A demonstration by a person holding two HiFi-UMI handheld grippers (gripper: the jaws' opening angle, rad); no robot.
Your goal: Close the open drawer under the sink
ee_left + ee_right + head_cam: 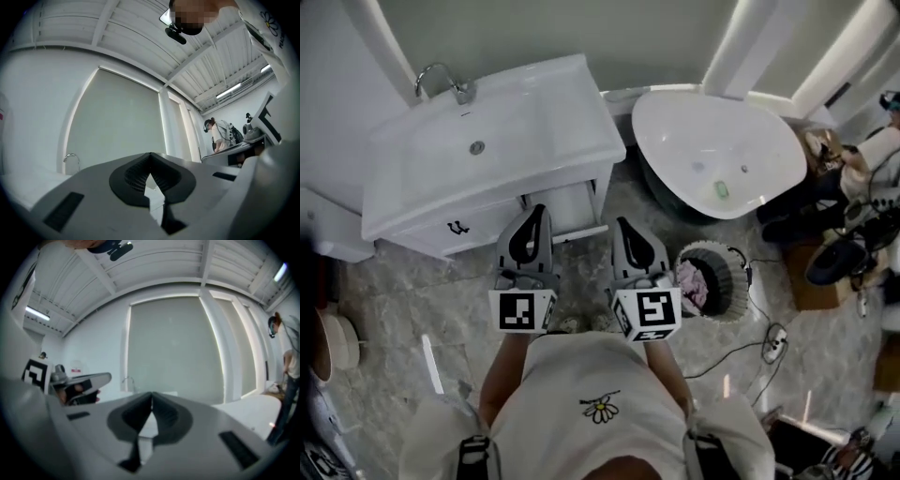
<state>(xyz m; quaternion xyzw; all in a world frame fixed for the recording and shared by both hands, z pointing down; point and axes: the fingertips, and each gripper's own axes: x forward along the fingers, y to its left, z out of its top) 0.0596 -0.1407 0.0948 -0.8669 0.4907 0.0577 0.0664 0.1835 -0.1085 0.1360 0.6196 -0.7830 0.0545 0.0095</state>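
In the head view a white vanity with a sink [487, 141] stands ahead on the marble floor. Its right-hand drawer [565, 208] juts out a little from the front; the left drawer with a black handle [457, 227] sits flush. My left gripper [537, 214] points at the open drawer's front, close to it, jaws shut and empty. My right gripper [623, 227] hangs just right of the drawer, also shut and empty. In the left gripper view the left gripper [150, 155] shows its tips meeting. In the right gripper view the right gripper [151, 394] shows the same, with the faucet [127, 380] beyond.
A white bathtub [717, 150] stands to the right of the vanity. A round bin [710, 278] with pink cloth sits on the floor by my right gripper. Cables and a power strip [773, 336] lie further right. A person [219, 136] stands in the background.
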